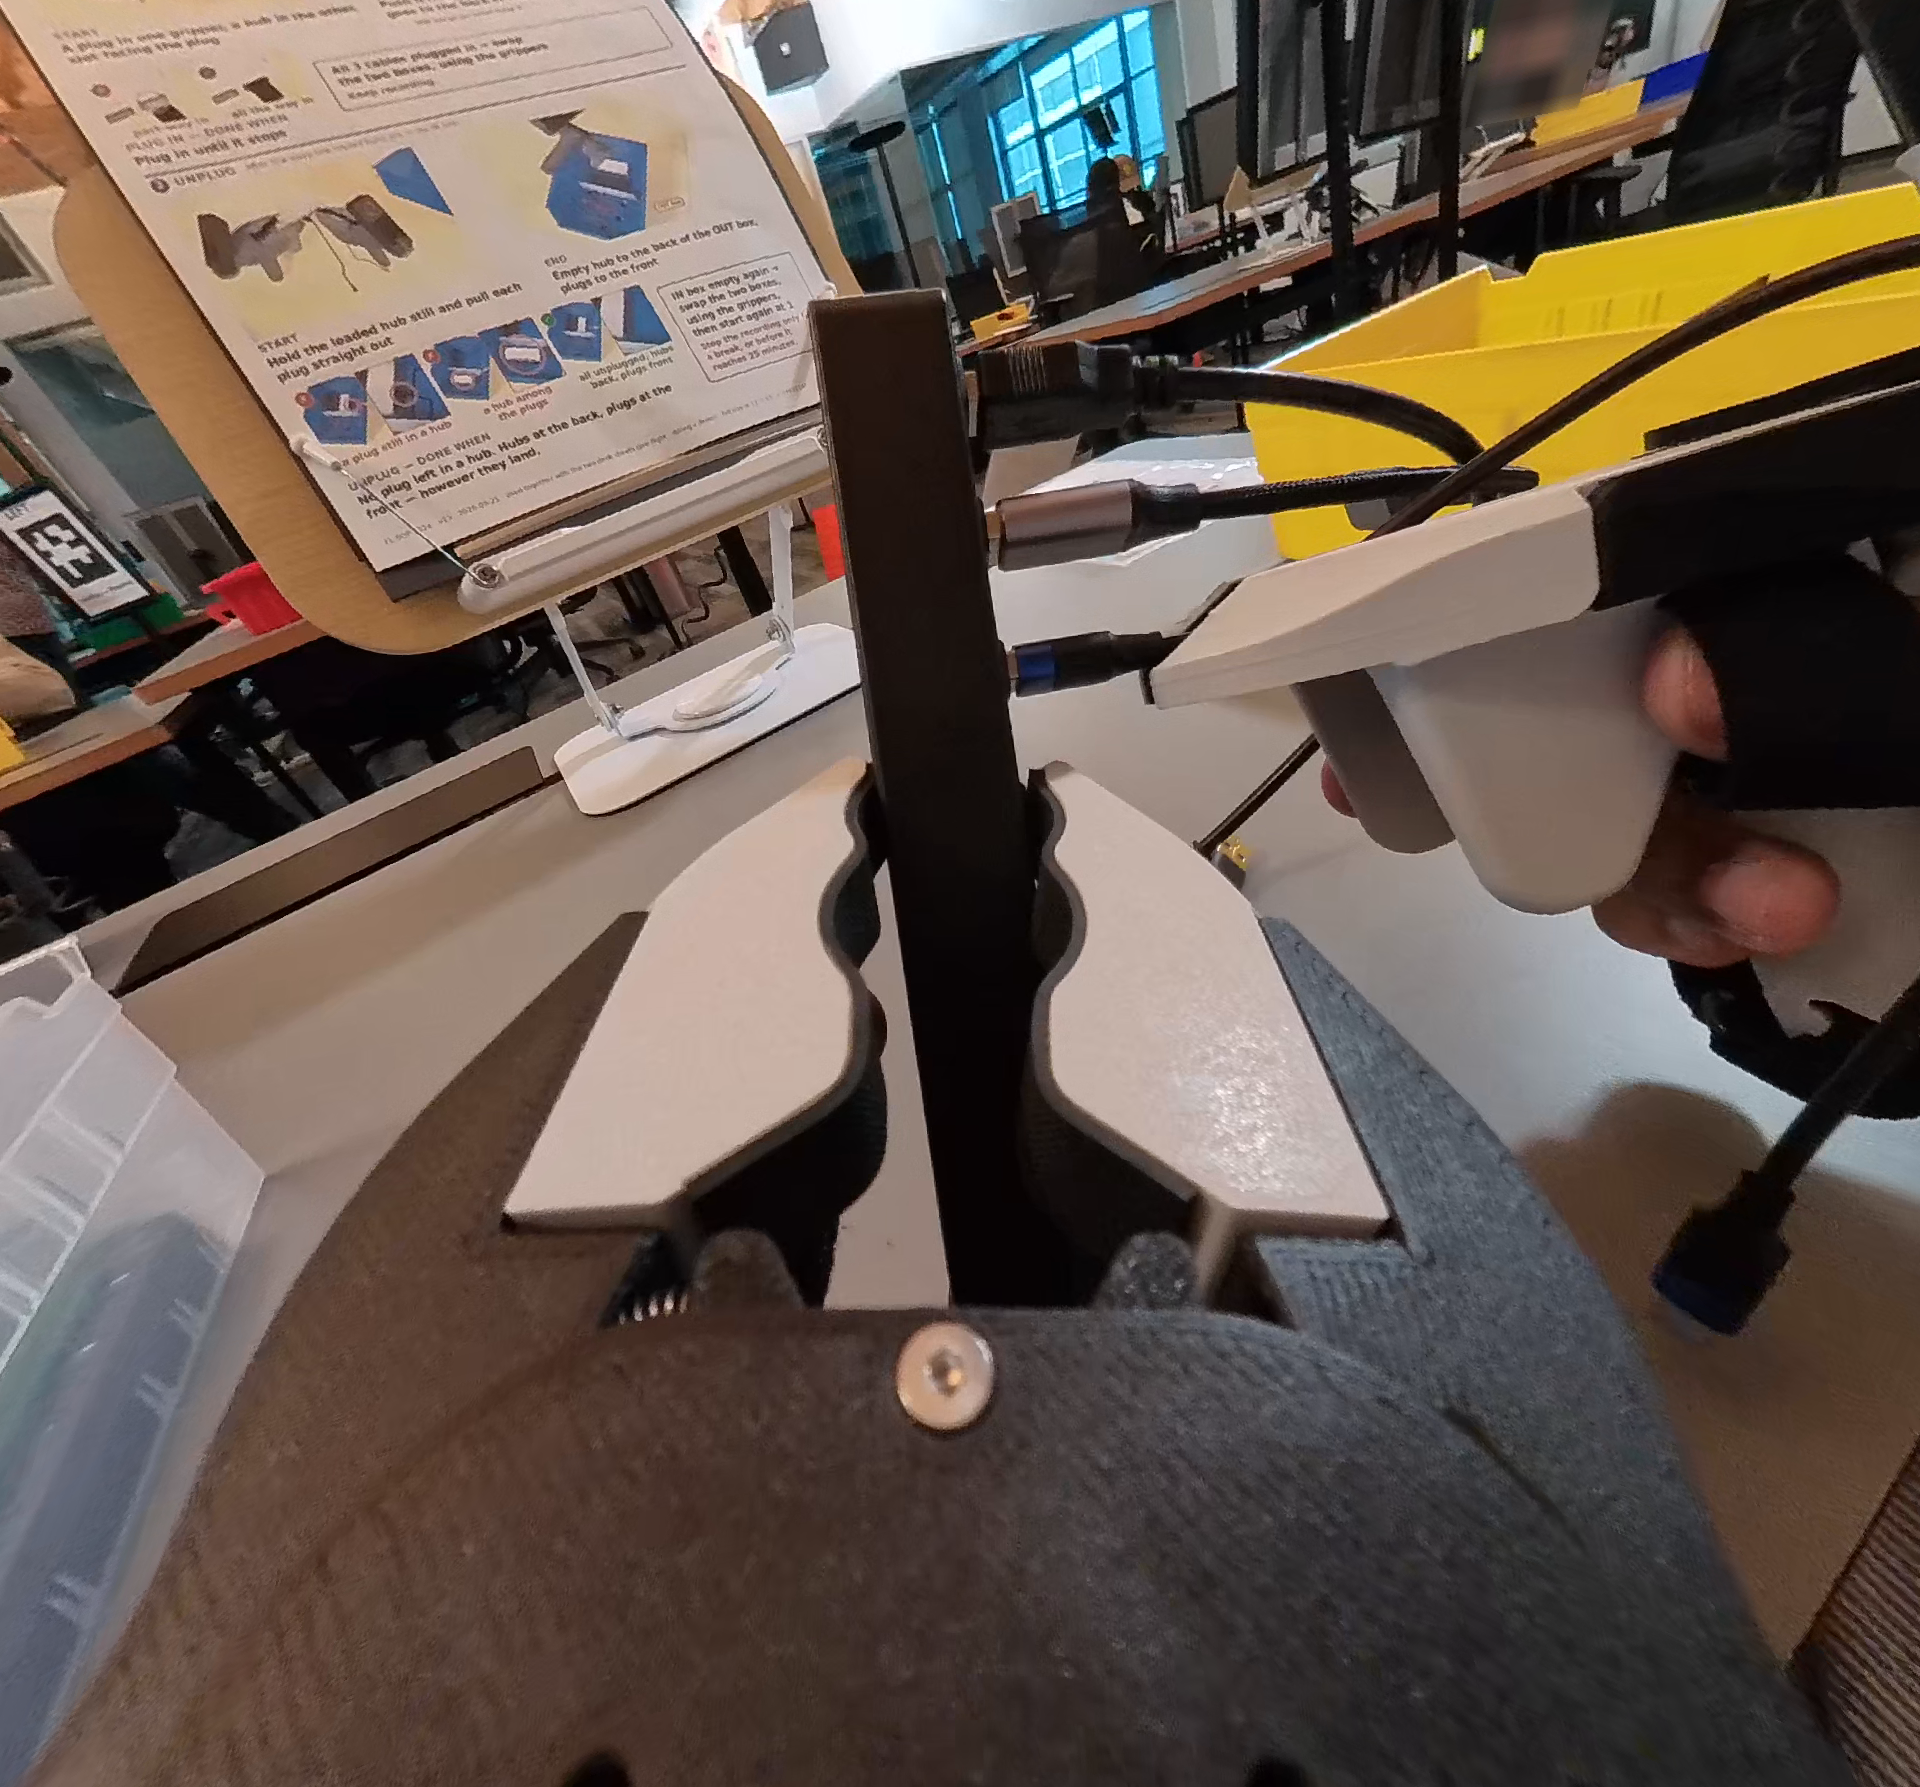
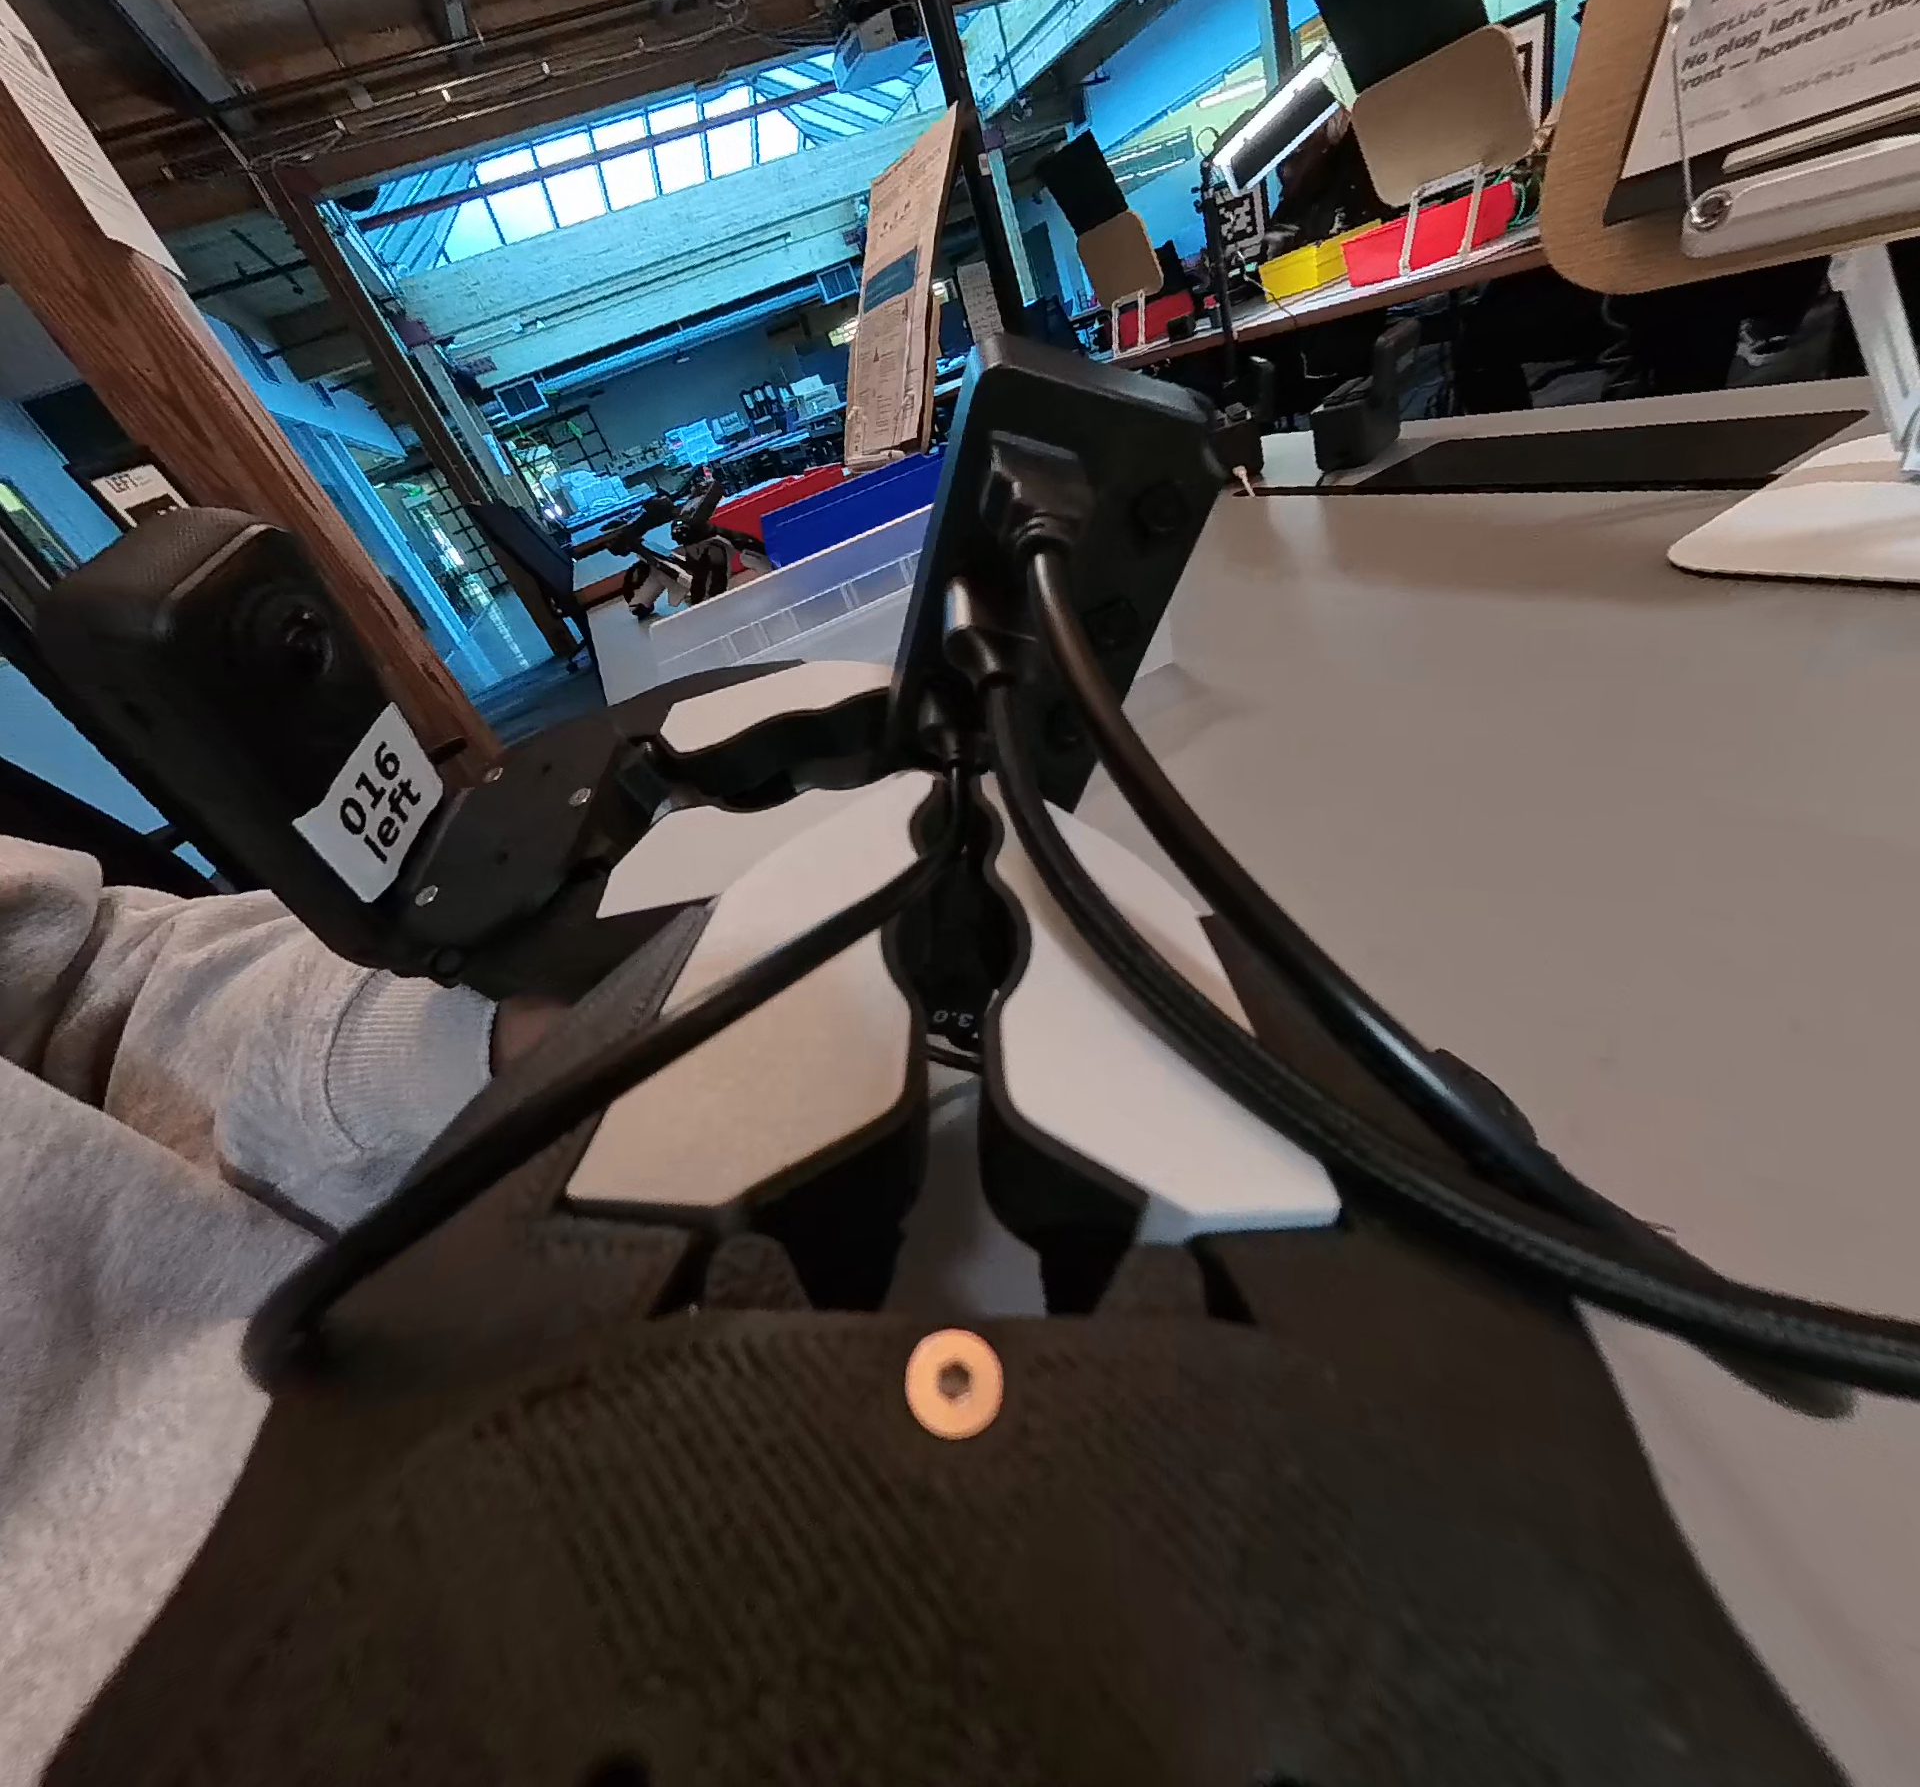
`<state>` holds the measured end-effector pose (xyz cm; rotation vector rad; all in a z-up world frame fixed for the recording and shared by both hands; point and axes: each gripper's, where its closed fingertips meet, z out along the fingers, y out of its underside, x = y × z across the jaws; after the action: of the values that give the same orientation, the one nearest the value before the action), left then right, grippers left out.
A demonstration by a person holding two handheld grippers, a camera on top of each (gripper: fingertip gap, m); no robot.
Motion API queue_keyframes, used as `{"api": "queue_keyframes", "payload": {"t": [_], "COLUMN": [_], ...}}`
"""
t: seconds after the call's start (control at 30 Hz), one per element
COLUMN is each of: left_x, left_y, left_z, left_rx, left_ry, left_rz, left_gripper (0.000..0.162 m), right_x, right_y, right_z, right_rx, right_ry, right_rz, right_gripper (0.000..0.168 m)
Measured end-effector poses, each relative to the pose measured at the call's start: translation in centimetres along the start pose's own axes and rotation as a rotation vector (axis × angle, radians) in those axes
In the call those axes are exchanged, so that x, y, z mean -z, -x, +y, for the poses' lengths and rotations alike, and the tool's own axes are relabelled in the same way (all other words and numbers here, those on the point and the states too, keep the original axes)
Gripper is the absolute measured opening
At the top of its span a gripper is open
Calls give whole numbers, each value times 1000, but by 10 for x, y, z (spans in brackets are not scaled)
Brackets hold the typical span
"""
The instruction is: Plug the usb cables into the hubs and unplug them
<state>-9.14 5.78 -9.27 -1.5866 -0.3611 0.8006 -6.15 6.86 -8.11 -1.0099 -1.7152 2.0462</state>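
My left gripper (image 1: 951, 792) is shut on a black hub (image 1: 904, 542) and holds it upright above the table. Three plugs sit on the hub's right side: a black one (image 1: 1049, 387) on top, a grey one (image 1: 1070, 522) in the middle, a blue-ringed one (image 1: 1039, 669) lowest. My right gripper (image 1: 1169, 672) is shut on the blue-ringed plug right at the hub. In the right wrist view, my right gripper (image 2: 956, 802) pinches that plug (image 2: 951, 948) below the hub (image 2: 1132, 490), with the left gripper (image 2: 831, 761) behind. I cannot tell how deep the plug sits.
A yellow bin (image 1: 1558, 335) stands at the back right. An instruction sheet on a stand (image 1: 416, 231) is at the back left. A clear plastic box (image 1: 94, 1166) is at the left edge. A loose cable end (image 1: 1725, 1259) hangs over the grey table (image 1: 1455, 1010).
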Motion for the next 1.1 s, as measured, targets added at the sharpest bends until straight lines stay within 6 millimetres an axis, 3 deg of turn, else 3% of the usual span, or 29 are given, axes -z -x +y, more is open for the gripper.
{"api": "queue_keyframes", "payload": {"t": [0.53, 0.63, 0.7, 0.8, 1.0, 1.1], "left_x": [1, 4, 7, 8, 10, 11], "left_y": [2, 13, 29, 54, 103, 109], "left_z": [-2, -9, -13, -5, 42, 54], "left_rx": [52, 119, 171, 349, 1013, 1047], "left_ry": [-19, -53, -78, -74, -38, -1], "left_rz": [17, -4, -38, -59, -115, -139], "left_gripper": [26, 26, 25, 26, 26, 26], "right_x": [-1, -7, -9, -8, -5, -5], "right_y": [6, 13, 7, -3, -26, -34], "right_z": [-2, 3, 13, 14, 17, 22], "right_rx": [28, 25, 52, 68, 49, 48], "right_ry": [-10, 14, 67, 83, 113, 157], "right_rz": [-19, -78, -47, -22, 51, 78], "right_gripper": [8, 22, 28, 30, 32, 38]}}
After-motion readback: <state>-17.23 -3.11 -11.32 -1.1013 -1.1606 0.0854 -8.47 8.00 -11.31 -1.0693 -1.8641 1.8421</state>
